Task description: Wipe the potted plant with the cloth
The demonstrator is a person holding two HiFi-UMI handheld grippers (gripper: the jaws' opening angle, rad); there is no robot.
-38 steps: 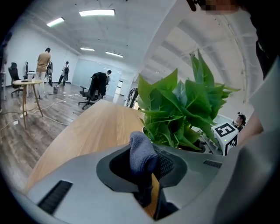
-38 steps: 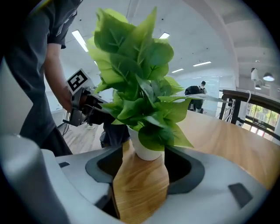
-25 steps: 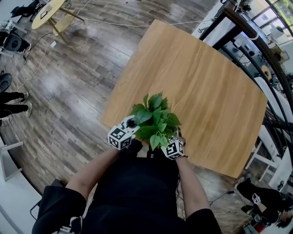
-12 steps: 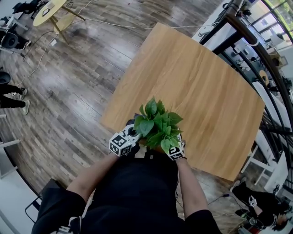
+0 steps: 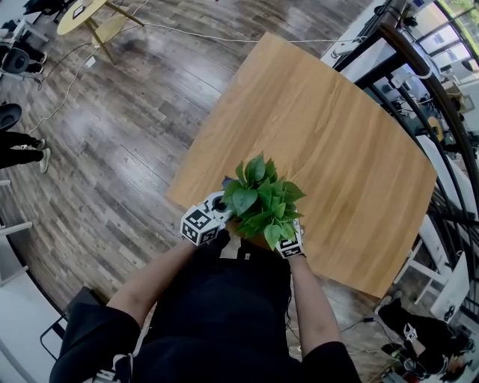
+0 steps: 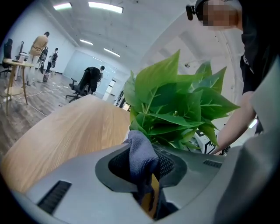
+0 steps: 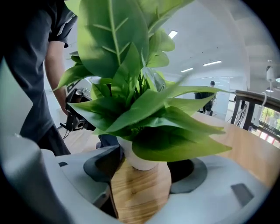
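Note:
A potted plant (image 5: 262, 200) with broad green leaves stands in a white pot (image 7: 136, 160) on the wooden table (image 5: 337, 135), near its front edge. My left gripper (image 5: 218, 205) is at the plant's left side, shut on a grey cloth (image 6: 141, 156) that bunches out between its jaws just short of the leaves (image 6: 175, 109). My right gripper (image 5: 282, 233) is at the plant's right, partly under the leaves. Its jaws are opening, and the pot stands on the tabletop (image 7: 140, 192) between them. A leaf hides the right pad.
The table stretches away beyond the plant, with wood floor (image 5: 112, 149) to its left. A small round table (image 5: 86, 13) and cables lie far left, a dark railing (image 5: 419, 67) runs along the right. People and an office chair (image 6: 83, 83) are far off.
The head view has shifted slightly. The plant and both grippers stay at the near table edge, with no clear movement between them.

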